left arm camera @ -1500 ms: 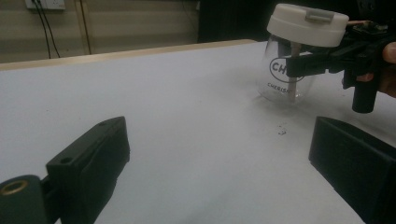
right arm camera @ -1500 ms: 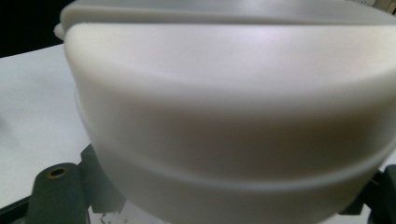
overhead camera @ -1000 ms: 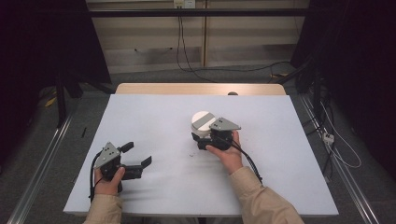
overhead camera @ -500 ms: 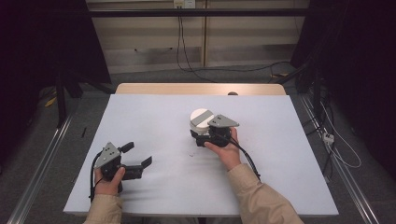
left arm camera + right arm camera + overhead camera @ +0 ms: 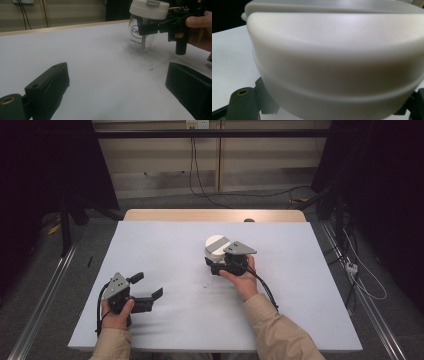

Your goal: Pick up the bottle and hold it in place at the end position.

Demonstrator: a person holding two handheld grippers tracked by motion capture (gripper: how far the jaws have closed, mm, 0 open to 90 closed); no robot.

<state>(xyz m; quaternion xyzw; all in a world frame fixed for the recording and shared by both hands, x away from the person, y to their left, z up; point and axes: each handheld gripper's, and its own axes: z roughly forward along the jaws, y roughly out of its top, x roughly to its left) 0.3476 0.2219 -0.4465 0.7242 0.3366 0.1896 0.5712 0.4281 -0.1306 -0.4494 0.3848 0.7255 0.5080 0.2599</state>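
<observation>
the clear jar [image 5: 140,37] with the white lid [image 5: 216,243] is standing upright on the white table cover [image 5: 165,250], a little toward one o'clock of the table's middle in the high view. the right gripper [image 5: 216,265] is coming at it from about five o'clock, and its jaws are clamping the jar's body just under the lid; in the left gripper view the black jaws are pressing on the printed glass wall, and in the right gripper view the lid [image 5: 332,50] is sitting right above the jaws. the left gripper [image 5: 148,289] is resting near the table's seven o'clock corner, well apart from the jar, with its jaws standing wide apart and nothing between them.

the step in hand is probably holding the jar steady, perhaps for a lift or for work on the lid. doing it well is meaning keeping the grip level and square on the round wall, since smooth glass is likely slipping or rotating in flat jaws. any lift should be going straight up without tilting. if the lid is to be opened, the left gripper should be approaching from nine o'clock and taking the lid's rim, not the glass.
</observation>
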